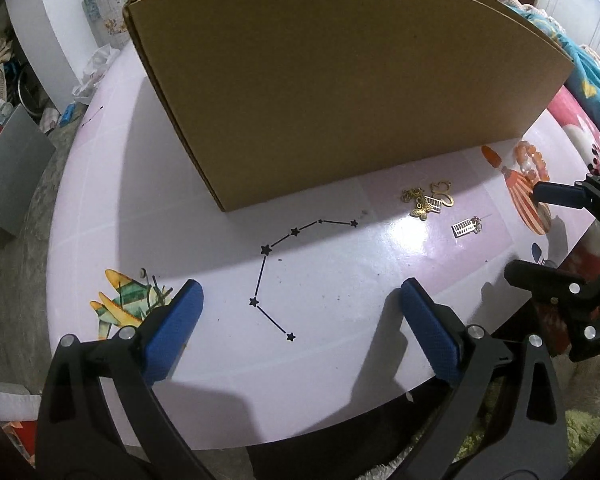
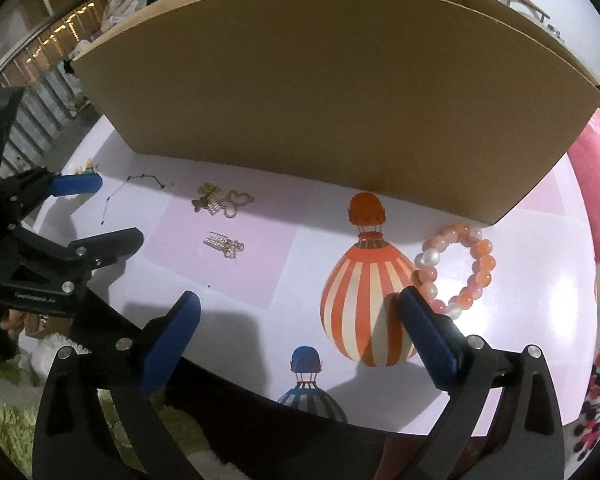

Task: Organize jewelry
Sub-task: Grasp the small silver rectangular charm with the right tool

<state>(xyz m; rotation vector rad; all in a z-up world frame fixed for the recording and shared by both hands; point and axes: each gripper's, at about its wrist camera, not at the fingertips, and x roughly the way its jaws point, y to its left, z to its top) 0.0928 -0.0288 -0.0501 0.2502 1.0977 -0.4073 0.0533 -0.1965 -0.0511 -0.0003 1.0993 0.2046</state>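
two hand-held grippers hover over a pale printed table (image 2: 284, 264), both spread wide and holding nothing. the left gripper (image 1: 300, 304) sits at lower centre of its frame, the right gripper (image 2: 300, 312) likewise. to start well, approach the beaded bracelet (image 2: 458, 268) from above and pinch one side of its ring. it lies just beyond the right fingertip, centre right. gold charms (image 2: 220, 200) lie upper left, before a cardboard box (image 2: 332, 80).

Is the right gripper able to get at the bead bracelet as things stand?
Probably yes. The right gripper is open and empty, and the bracelet lies flat on the table just beyond its right finger, clear of the box, with nothing between.
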